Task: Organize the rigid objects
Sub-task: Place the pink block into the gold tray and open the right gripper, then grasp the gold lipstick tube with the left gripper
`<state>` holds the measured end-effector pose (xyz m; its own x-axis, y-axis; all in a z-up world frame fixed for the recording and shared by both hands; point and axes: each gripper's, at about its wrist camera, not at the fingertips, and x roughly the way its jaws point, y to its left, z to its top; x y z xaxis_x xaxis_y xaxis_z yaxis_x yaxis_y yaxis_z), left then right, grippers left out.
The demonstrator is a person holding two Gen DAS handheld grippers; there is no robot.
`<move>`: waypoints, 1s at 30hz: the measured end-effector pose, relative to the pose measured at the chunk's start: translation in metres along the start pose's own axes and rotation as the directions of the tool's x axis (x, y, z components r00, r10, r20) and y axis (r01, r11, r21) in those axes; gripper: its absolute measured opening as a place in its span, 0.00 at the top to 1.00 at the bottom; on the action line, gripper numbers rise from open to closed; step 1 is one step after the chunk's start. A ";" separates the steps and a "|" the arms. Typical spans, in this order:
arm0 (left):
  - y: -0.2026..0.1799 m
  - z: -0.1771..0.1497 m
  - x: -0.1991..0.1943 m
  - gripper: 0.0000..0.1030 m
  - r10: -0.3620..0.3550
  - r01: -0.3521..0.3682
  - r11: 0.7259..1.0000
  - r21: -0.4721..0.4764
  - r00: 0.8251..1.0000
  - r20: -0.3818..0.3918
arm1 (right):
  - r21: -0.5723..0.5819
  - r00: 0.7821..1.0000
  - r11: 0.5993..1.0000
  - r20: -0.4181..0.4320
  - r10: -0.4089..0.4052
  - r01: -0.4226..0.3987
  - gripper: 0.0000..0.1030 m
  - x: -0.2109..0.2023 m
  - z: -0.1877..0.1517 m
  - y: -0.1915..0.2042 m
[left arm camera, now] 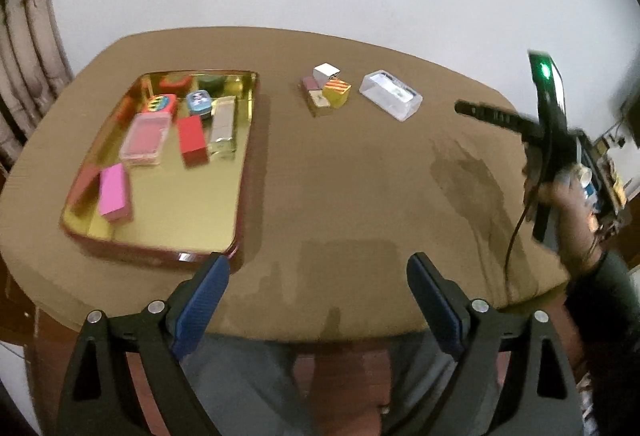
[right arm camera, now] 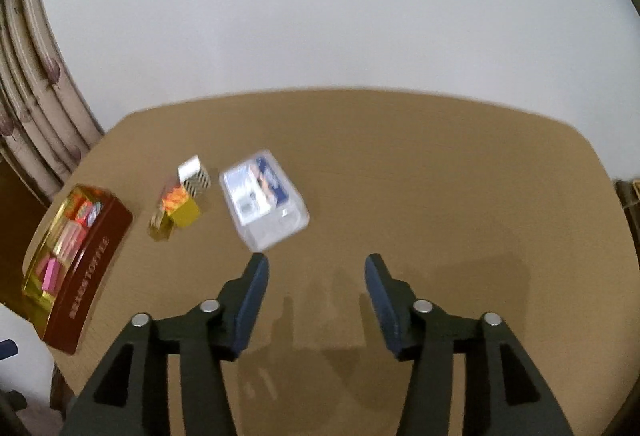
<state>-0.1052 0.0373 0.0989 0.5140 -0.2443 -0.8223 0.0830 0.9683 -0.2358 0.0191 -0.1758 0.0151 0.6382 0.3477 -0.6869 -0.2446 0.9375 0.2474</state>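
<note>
Both grippers hang empty: left gripper [left arm camera: 318, 264] wide, right gripper [right arm camera: 316, 264] partly spread. The clear box [right arm camera: 264, 200] lies just above the right fingers, small boxes [right arm camera: 182, 196] left, tin tray [left arm camera: 248, 140] further left.

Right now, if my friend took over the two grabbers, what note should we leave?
Left gripper: jaws open, empty, near the table edge.
Right gripper: jaws open, empty, just short of the clear plastic box.
Done: pink box, red box and several others lie in the gold tray.
Left: the clear box and the small cluster of boxes on the table.
</note>
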 end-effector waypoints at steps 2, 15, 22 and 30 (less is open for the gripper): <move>-0.001 0.016 0.009 0.15 -0.015 0.015 1.000 -0.020 1.000 -0.009 | -0.006 0.997 0.998 0.038 -0.065 0.066 0.46 0.002 -0.008 -0.005; -0.035 0.119 0.138 0.42 0.036 -0.017 0.991 0.130 0.988 -0.150 | 0.129 0.993 0.985 -0.001 -0.118 0.117 0.44 0.031 -0.055 -0.066; -0.023 0.149 0.183 0.47 0.042 -0.018 0.994 0.109 0.974 -0.221 | 0.196 0.999 0.980 0.033 -0.028 0.021 0.44 0.033 -0.054 -0.072; -0.012 0.160 0.208 0.50 0.047 -0.025 0.996 0.089 0.968 -0.247 | 0.220 0.999 0.975 0.048 0.004 -0.014 0.44 -0.001 -0.059 -0.109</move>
<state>0.1374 -0.0170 0.0142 0.2904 -0.2045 -0.9348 0.1458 0.9750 -0.1679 0.0020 -0.2794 -0.0513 0.6718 0.3511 -0.6523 -0.0872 0.9119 0.4011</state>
